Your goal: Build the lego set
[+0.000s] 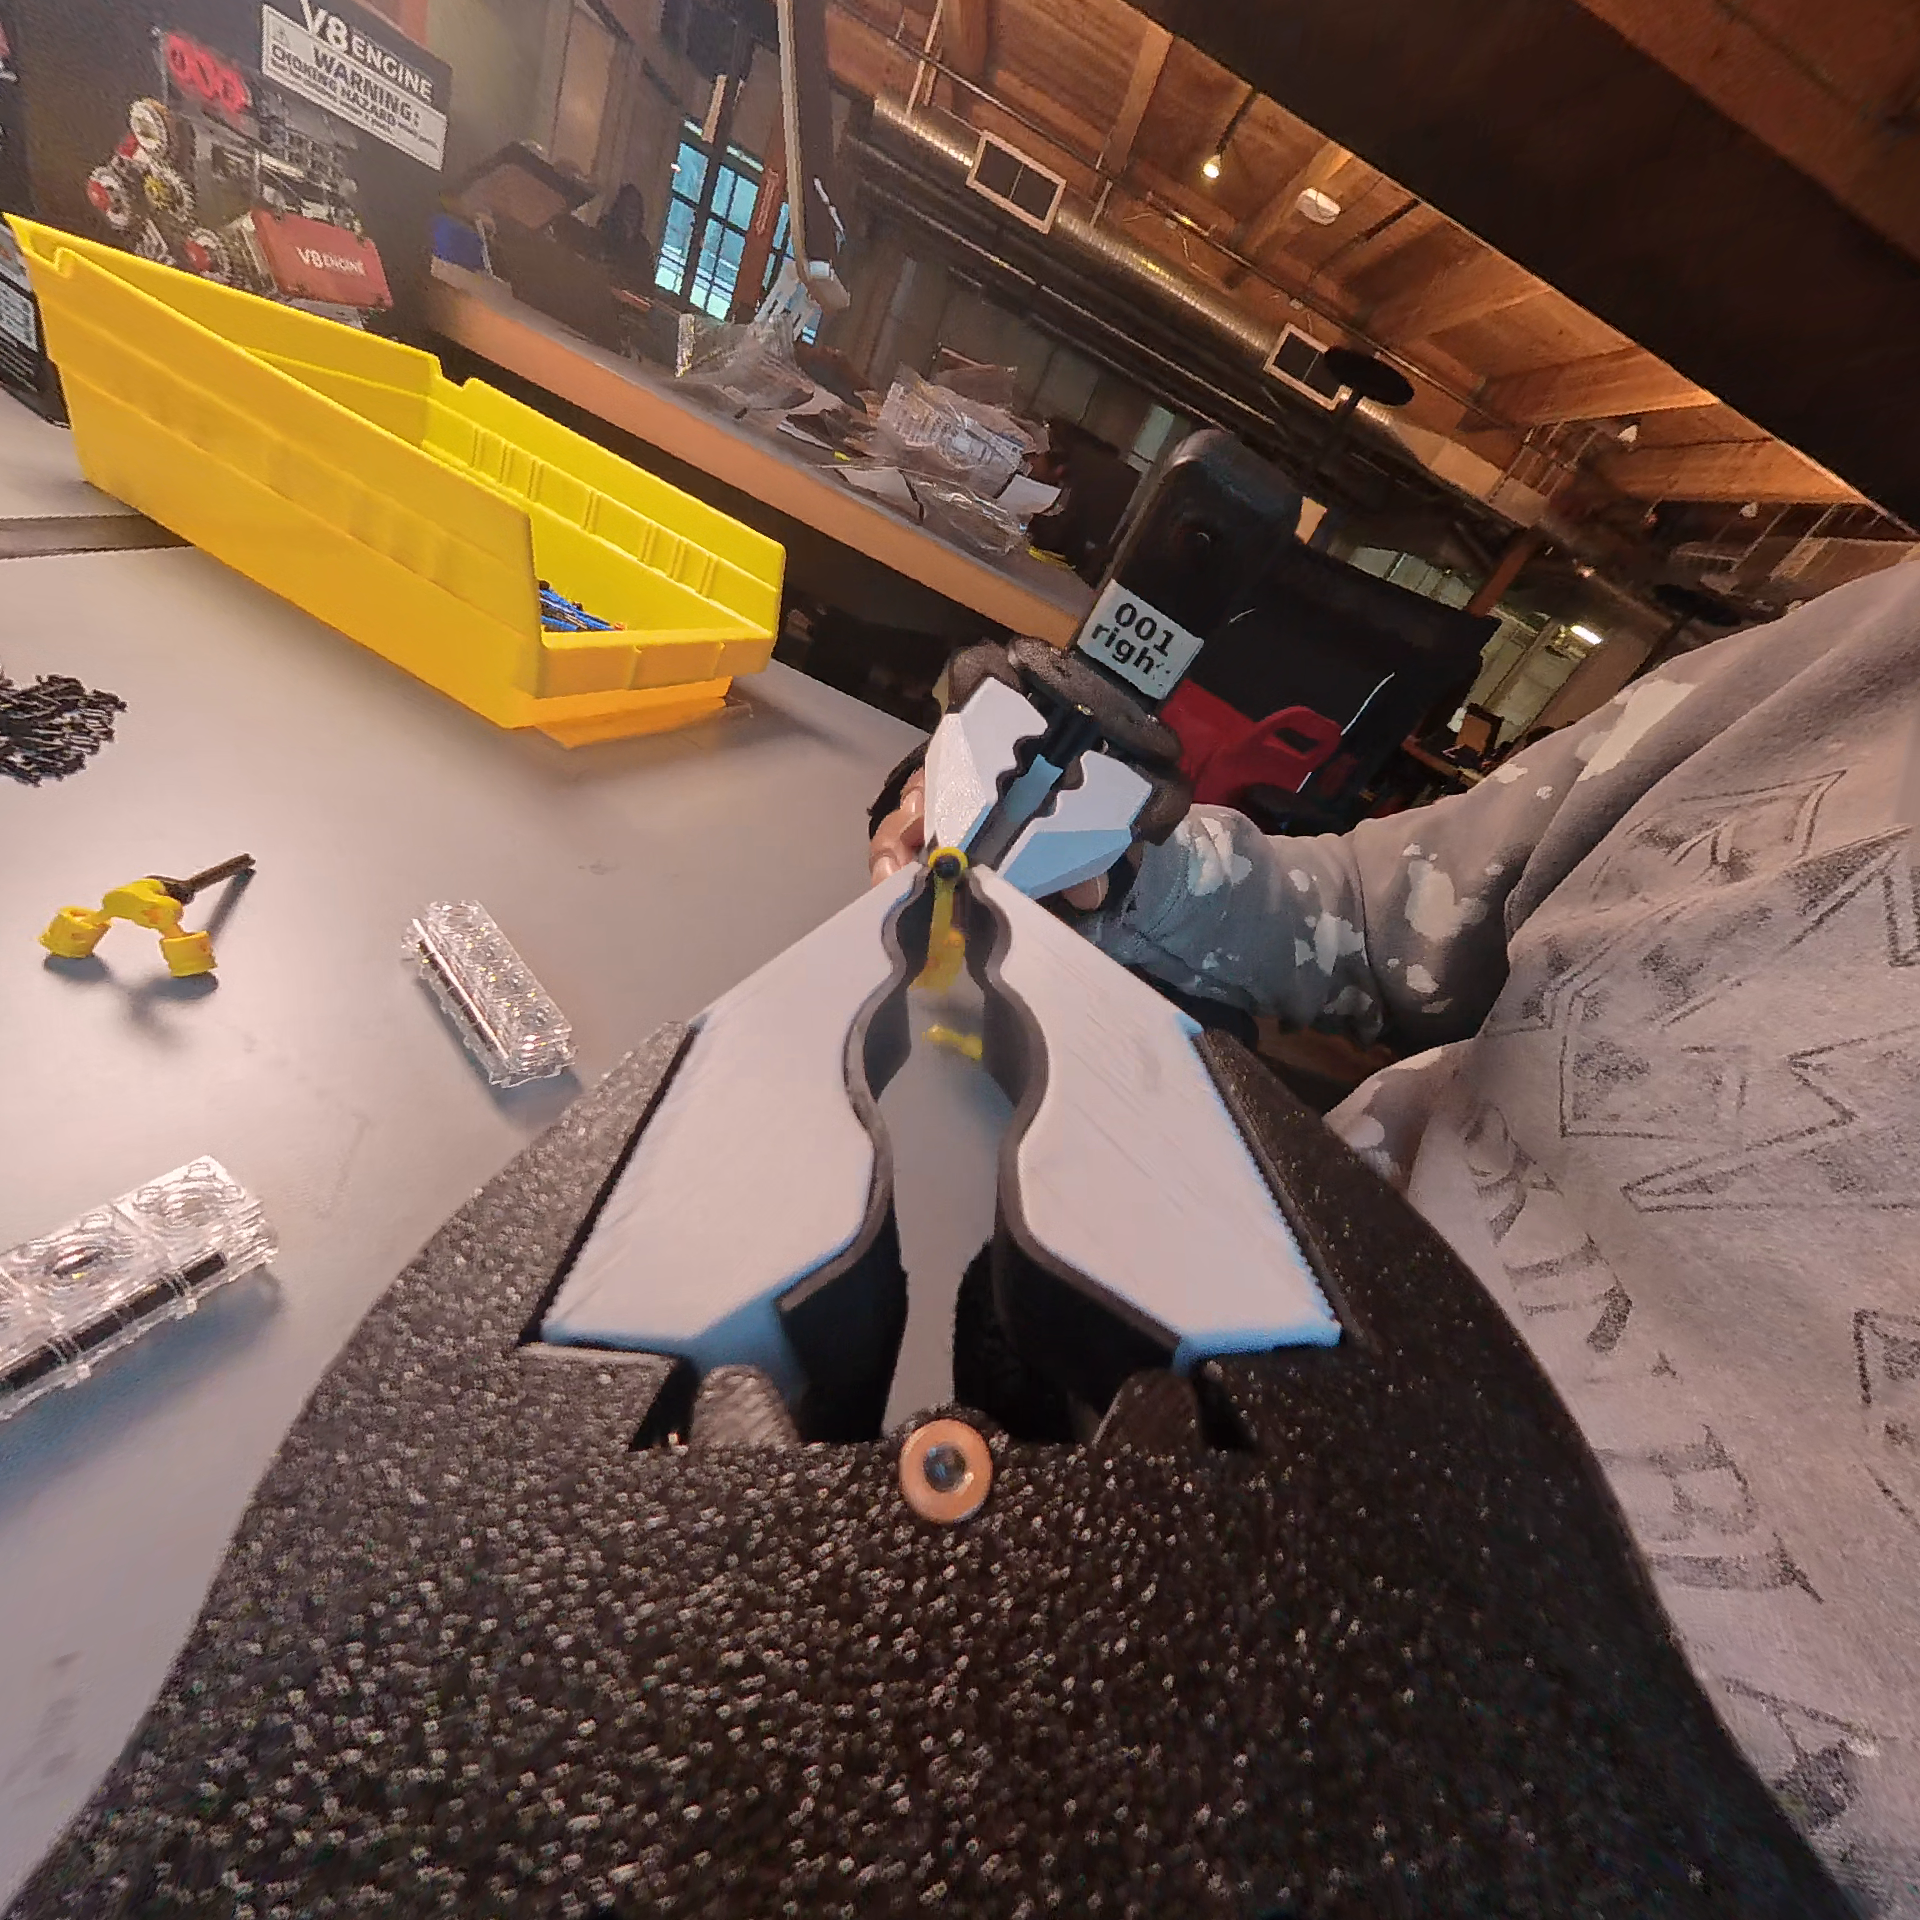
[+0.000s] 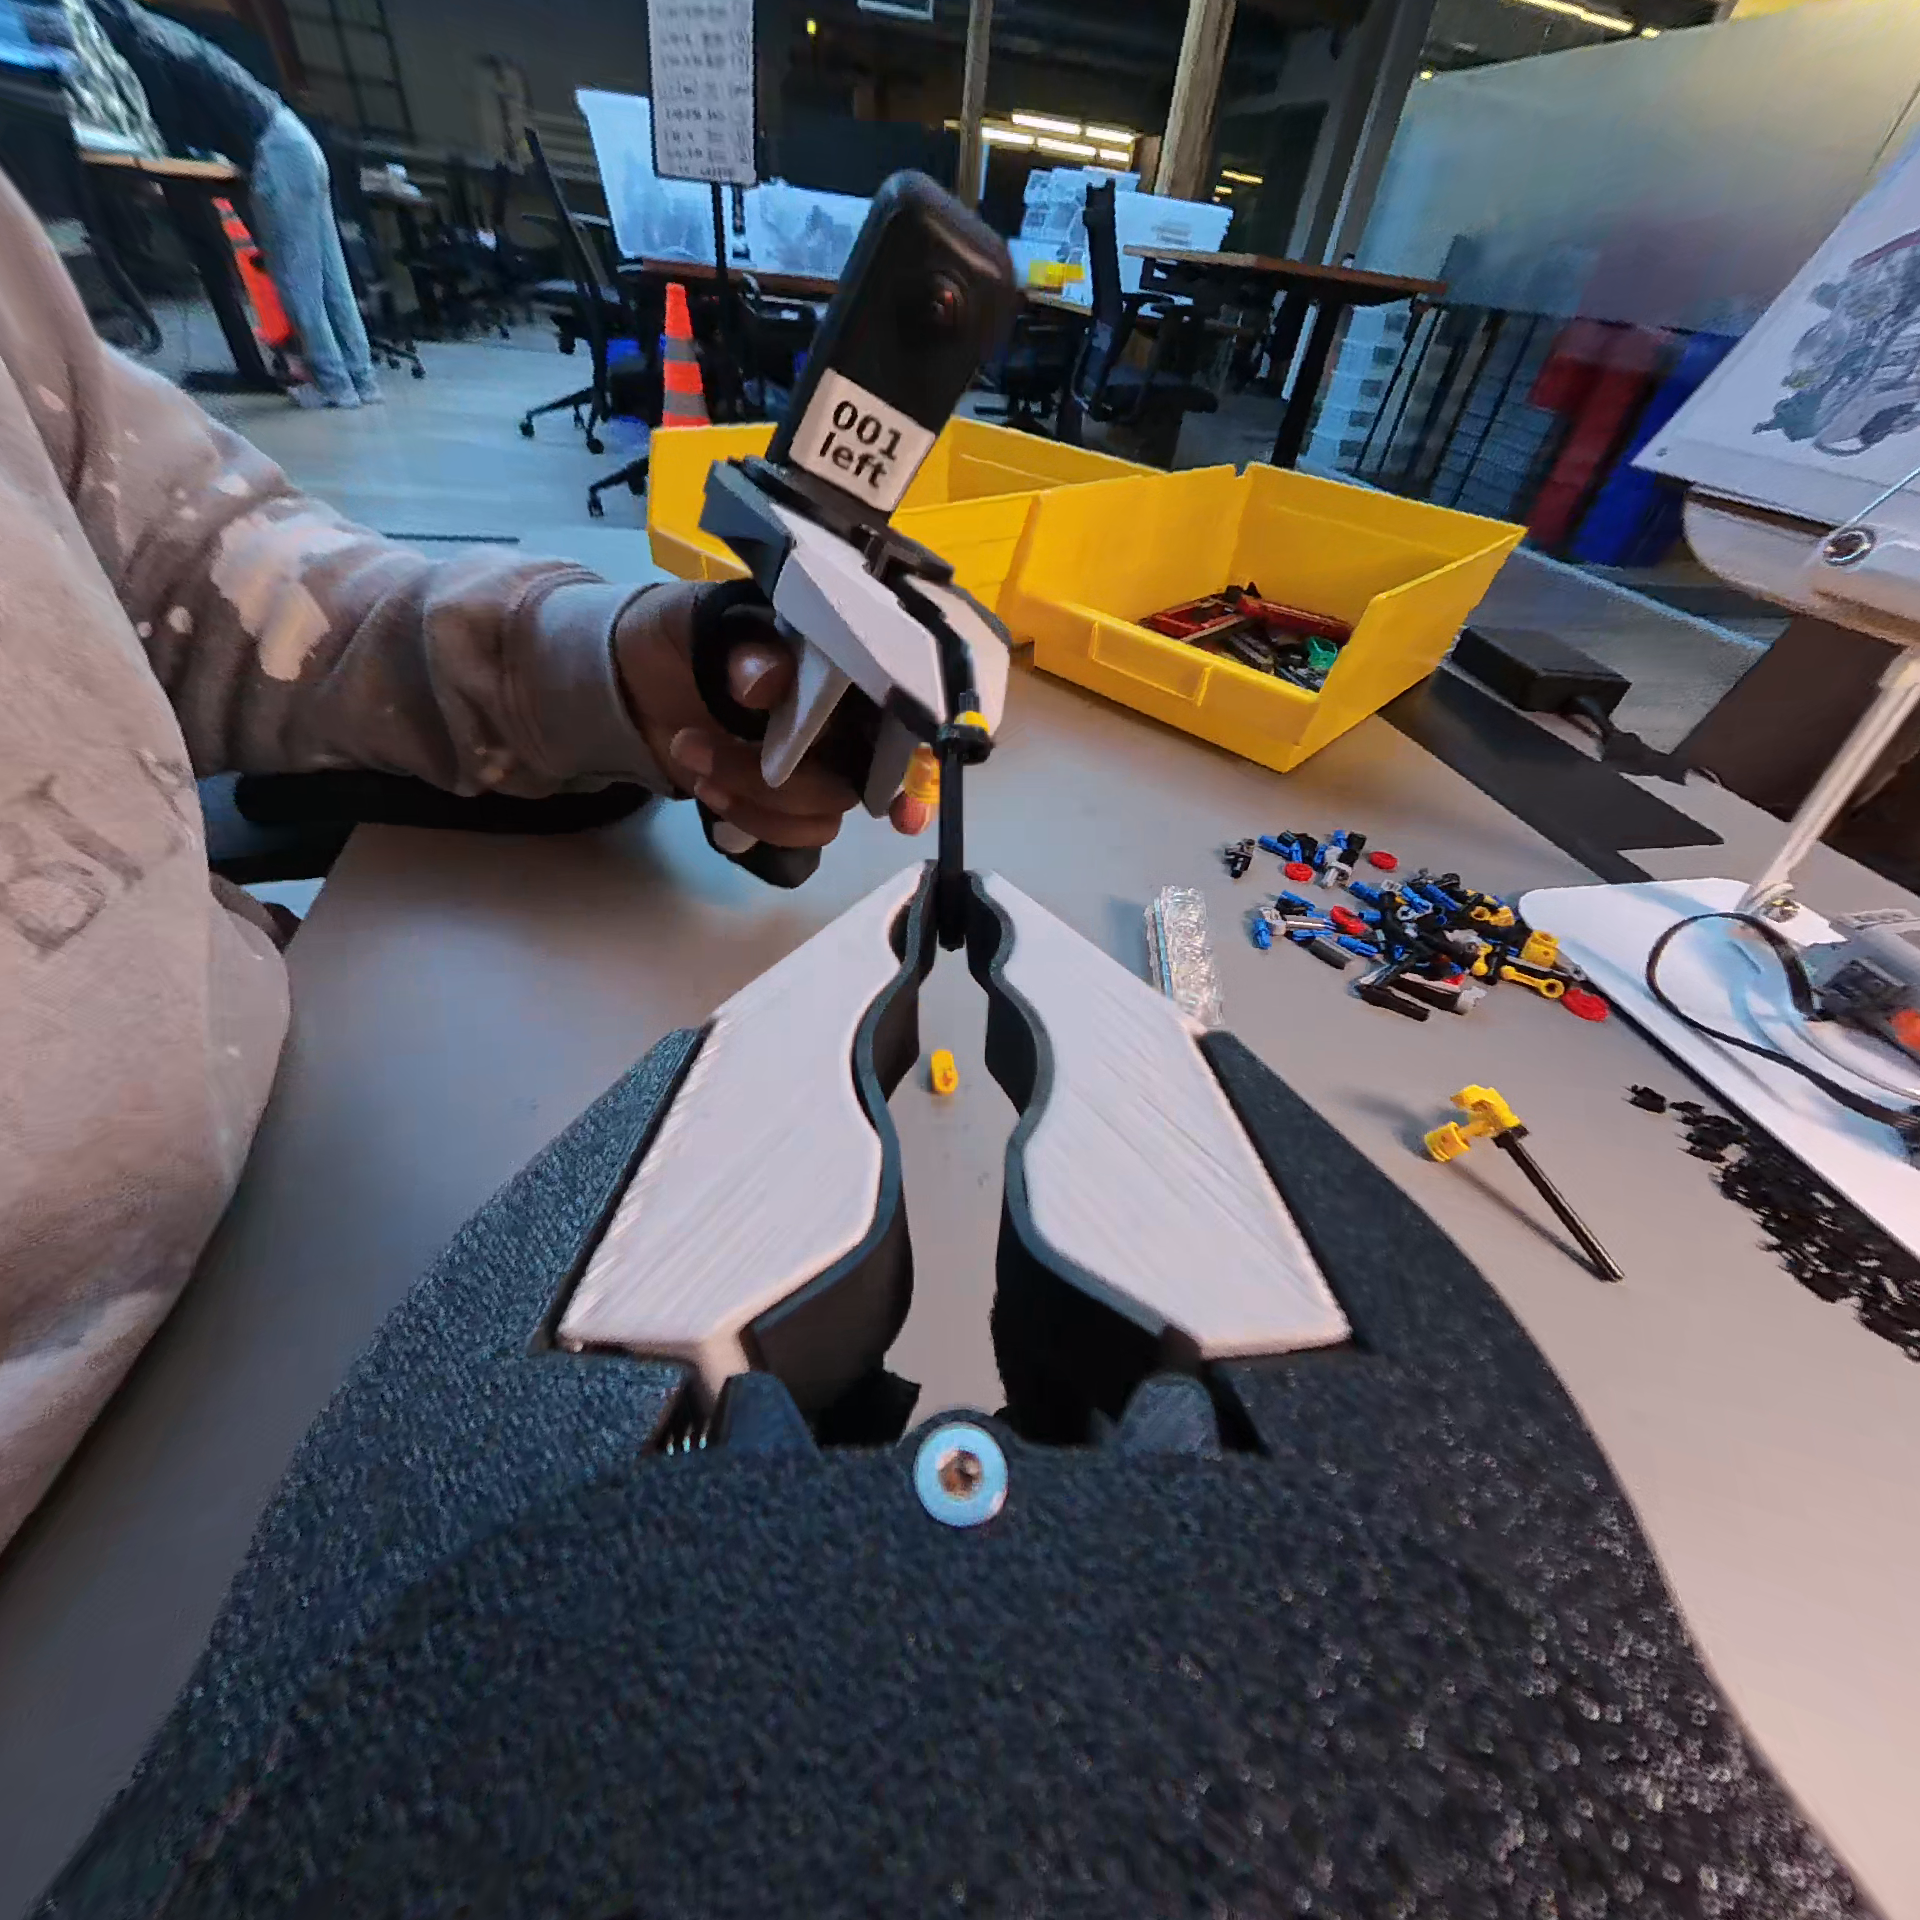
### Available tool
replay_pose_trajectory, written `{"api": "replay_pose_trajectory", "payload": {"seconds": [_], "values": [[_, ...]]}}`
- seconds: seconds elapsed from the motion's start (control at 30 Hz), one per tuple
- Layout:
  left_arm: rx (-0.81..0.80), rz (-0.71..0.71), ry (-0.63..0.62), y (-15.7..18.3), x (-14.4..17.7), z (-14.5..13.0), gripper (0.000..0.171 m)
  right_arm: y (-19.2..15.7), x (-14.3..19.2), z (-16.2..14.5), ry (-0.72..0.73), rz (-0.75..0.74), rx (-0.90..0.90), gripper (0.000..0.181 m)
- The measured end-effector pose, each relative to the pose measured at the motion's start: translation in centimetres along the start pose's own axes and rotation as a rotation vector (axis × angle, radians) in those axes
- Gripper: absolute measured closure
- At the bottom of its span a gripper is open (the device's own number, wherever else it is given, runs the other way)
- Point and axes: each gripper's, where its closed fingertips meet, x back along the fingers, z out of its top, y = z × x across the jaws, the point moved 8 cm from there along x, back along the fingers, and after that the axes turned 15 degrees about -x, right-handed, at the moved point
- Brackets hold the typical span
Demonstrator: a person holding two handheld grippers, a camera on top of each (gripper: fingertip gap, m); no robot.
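My left gripper (image 1: pixel 940 891) is shut on a small yellow connector (image 1: pixel 943 930), held above the grey table (image 1: pixel 436 790). My right gripper (image 2: pixel 951 899) is shut on a thin black axle (image 2: pixel 951 821) that stands upright. The axle's top end sits in the yellow connector (image 2: pixel 920 774) at the left gripper's (image 2: pixel 935 748) tips. In the left wrist view the right gripper (image 1: pixel 971 847) faces mine tip to tip, with the axle end (image 1: pixel 945 862) showing between them. A loose small yellow piece (image 2: pixel 942 1070) lies on the table below both grippers.
Yellow bins stand at the back (image 1: pixel 416 488) (image 2: pixel 1257 613). Clear plastic blocks (image 1: pixel 488 987) (image 1: pixel 114 1278), a yellow assembly on a black axle (image 2: pixel 1496 1153) (image 1: pixel 135 920), a heap of small coloured parts (image 2: pixel 1413 935), black pieces (image 2: pixel 1808 1226) and a white stand base (image 2: pixel 1704 966) lie around. Less than 4 cm separates the two grippers' tips.
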Motion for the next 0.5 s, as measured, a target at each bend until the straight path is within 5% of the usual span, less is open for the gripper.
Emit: {"api": "replay_pose_trajectory", "payload": {"seconds": [0.5], "values": [[-0.133,0.089,0.044,0.1,1.1,1.6,0.162,1.1,0.5,1.1,0.075,0.110,-0.095,0.177]]}}
